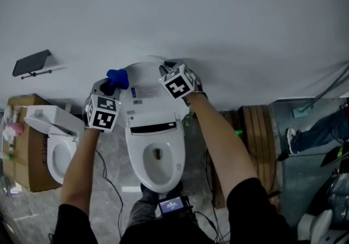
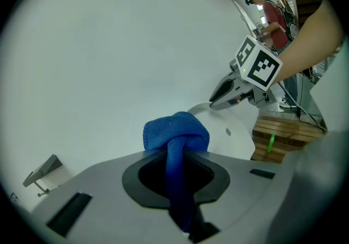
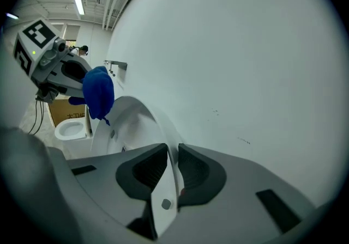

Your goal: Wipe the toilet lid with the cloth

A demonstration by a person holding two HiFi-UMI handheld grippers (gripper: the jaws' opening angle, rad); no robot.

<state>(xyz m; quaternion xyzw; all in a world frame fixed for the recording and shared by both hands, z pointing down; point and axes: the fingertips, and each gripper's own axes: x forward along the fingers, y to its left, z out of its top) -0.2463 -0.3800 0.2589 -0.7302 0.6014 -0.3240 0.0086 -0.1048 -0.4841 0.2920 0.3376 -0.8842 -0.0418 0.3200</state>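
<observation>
Toilet lid (image 1: 143,73) stands raised against the white wall, upper centre of the head view, over the open bowl (image 1: 157,157).

Far left: cardboard box (image 1: 20,153) on the floor, a second toilet (image 1: 58,147) just beside it. Dark wall bracket (image 1: 31,63) above them, upper left.

Left of centre: left gripper (image 1: 110,86) points at the lid's left edge. Its own view shows the jaws closed on a blue cloth (image 2: 175,131); a twisted strand runs back between the pads and the bunched end bulges past the tips. Cannot tell whether the cloth (image 1: 118,78) touches the lid.

Centre: lid's curved rim (image 3: 130,120) runs from mid-left of the right gripper view down into that gripper's jaws.

Right of centre: right gripper (image 1: 164,69) sits at the lid's upper right edge. Jaws (image 3: 172,168) are clamped on the thin white rim, one pad on either face.

Right: wooden pallets (image 1: 256,124) stand beside the toilet. Far right: a person's leg and shoe (image 1: 305,135).
</observation>
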